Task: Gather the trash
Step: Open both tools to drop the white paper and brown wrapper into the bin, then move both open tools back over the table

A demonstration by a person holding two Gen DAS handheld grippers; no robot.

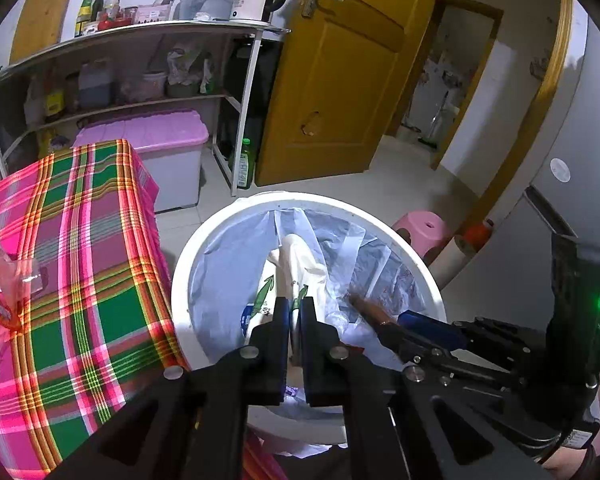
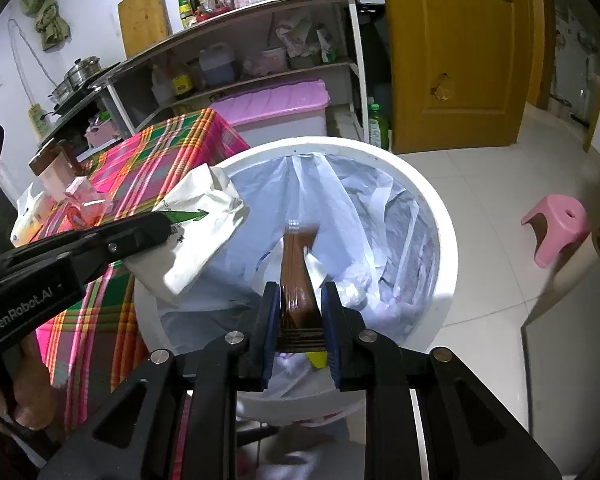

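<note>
Right claw (image 2: pixel 300 312) gripping brown bottle (image 2: pixel 298 280) over lined white bin (image 2: pixel 440 216), left claw (image 2: pixel 164 226) holding cream paper bag (image 2: pixel 204 224)

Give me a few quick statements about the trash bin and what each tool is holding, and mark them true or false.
1. The left tool grips a cream paper bag. True.
2. The right tool is empty. False: it is clamped on a brown wrapper.
3. The white bin has a plastic liner. True.
4. Both tools are over the plaid tablecloth. False: they are over the bin.
</note>
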